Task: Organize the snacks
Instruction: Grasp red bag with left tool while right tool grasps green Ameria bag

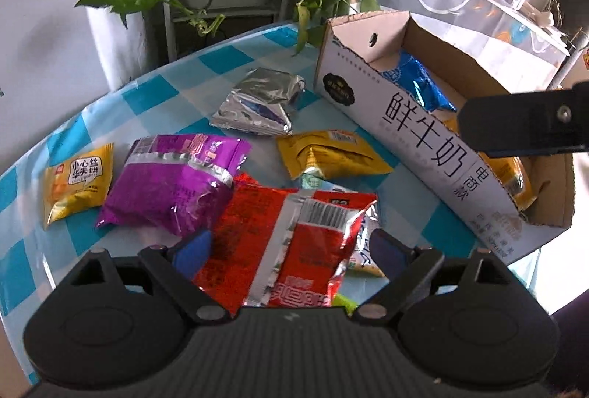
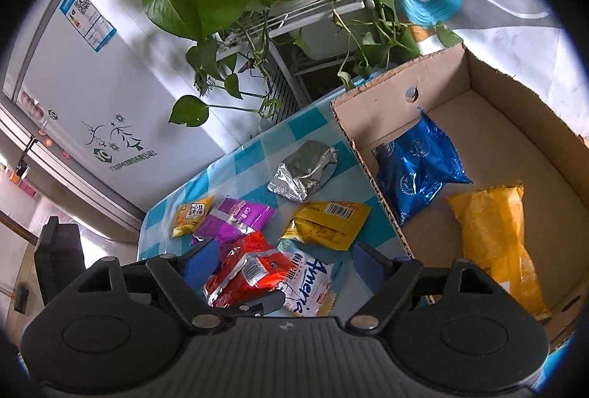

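The left gripper (image 1: 287, 247) is hanging spread wide over the red packet (image 1: 291, 243), gripping nothing — the pick looks about to begin, and it calls for lowering and closing on the packet. The right gripper (image 2: 283, 262) is gaping too, empty. The cardboard box (image 2: 371, 103) is already holding blue and yellow bags; the crinkled red packet is lying on the checked table (image 1: 147, 92) beside it.

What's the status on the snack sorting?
Left gripper open around red packet. Right gripper open, empty. Two packets in box. Nothing blocking.
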Motion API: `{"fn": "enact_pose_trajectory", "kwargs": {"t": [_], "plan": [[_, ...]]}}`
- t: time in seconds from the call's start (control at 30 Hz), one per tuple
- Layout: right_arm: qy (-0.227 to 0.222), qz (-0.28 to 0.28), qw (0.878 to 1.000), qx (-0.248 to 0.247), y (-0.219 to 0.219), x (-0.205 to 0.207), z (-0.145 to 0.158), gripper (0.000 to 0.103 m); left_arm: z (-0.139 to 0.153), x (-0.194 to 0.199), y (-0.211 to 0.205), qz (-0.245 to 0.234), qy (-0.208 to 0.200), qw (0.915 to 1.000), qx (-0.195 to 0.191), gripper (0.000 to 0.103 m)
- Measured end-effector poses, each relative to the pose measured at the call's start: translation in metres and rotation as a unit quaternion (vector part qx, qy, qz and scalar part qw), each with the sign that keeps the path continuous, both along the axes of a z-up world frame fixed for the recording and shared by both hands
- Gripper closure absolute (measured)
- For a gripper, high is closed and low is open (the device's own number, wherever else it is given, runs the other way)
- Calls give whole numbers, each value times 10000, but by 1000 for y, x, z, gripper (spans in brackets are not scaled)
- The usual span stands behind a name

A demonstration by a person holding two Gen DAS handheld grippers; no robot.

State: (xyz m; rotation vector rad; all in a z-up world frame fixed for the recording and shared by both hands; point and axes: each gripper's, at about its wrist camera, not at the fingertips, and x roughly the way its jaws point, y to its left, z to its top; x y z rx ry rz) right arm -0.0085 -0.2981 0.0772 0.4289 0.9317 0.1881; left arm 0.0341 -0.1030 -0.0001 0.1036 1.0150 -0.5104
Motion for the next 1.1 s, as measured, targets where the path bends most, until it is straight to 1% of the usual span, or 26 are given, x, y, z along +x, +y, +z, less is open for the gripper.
{"fn": "enact_pose_trajectory", "kwargs": {"t": [0.2,0.3,0.33,0.37,0.43,0.57,0.67,0.73,0.87,0.93,1.1], "plan": [[53,57,10000,-31,10,3,-4,17,-1,8,11,300,117,9994,-107,11],[88,94,9999,-38,14,5,-6,17,-4,11,12,344,200,9990,-196,11],[98,109,9999,-44,16,5,-6,17,-5,11,11,344,198,9990,-212,12],[113,117,9999,-58,17,6,-7,17,-6,10,11,340,192,9990,-230,17],[152,126,9998,-91,19,7,-9,17,-6,10,13,354,243,9986,-321,31],[189,150,9996,-132,20,7,-11,17,-1,9,23,563,301,9966,-523,32],[217,148,9995,-152,19,7,-13,17,7,9,39,901,299,9929,-716,32],[242,186,9994,-181,21,6,-15,17,13,9,51,1077,206,9911,-759,32],[340,522,9976,-317,33,3,-22,17,22,10,80,1494,120,9841,-952,32],[409,775,9952,-425,42,2,-27,17,26,10,90,1626,55,9820,-961,32],[539,1547,9836,-756,76,-6,-42,17,30,10,106,1865,15,9766,-1073,32]]}}
